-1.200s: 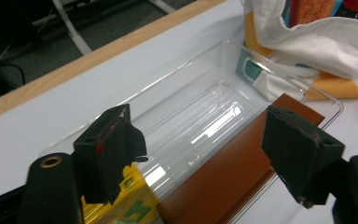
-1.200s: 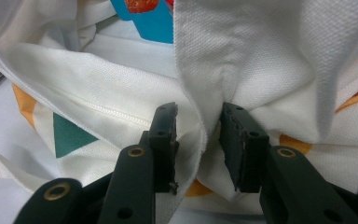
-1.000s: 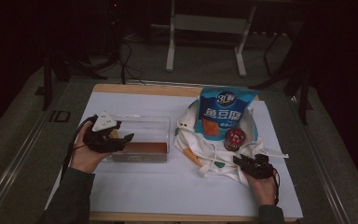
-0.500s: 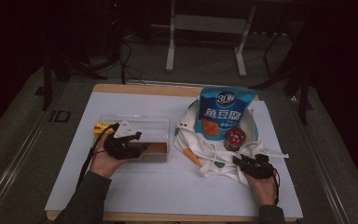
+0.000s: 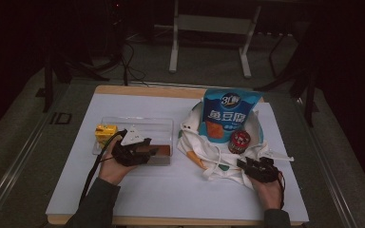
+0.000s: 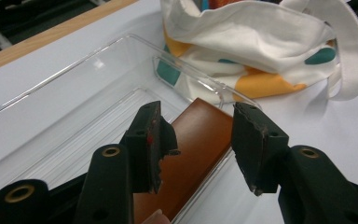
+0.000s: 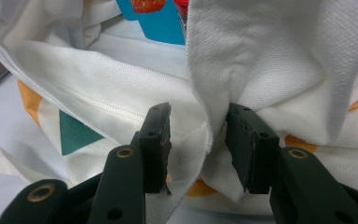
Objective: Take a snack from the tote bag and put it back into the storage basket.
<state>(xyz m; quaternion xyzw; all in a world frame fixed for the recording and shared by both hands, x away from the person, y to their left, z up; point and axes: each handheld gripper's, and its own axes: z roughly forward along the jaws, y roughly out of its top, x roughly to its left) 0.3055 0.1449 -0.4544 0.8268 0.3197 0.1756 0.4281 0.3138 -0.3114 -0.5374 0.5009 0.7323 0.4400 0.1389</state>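
While the left gripper (image 6: 198, 144) straddles the brown block (image 6: 193, 154), we judge the step in hand to be gripping that block to lift it out of the clear tray (image 5: 138, 124). Its jaws stand half apart and have just been closing, with the block between them, but a gap shows on each side, so the pads do not press on it yet. To do this well, we should settle lower so the pads meet the block's two long sides squarely, keep the right-hand pad inside the tray's near wall instead of catching the rim, and close only then.

Within the tray, the block lies flat in the corner nearest the cloth bag (image 5: 209, 154), close against the tray's near wall. Its long axis runs along the tray's length, one end pointing toward the bag. A yellow carton (image 5: 104, 133) sits at the tray's far end from the bag.

Beside the tray, the right gripper (image 7: 198, 140) waits at the bag's near edge, jaws half apart around a fold of white cloth; whether the pads pinch it we cannot tell. We would keep that hand steady so the bag's mouth stays open. A blue snack pouch (image 5: 228, 114) and a red can (image 5: 240, 141) rest at the bag.
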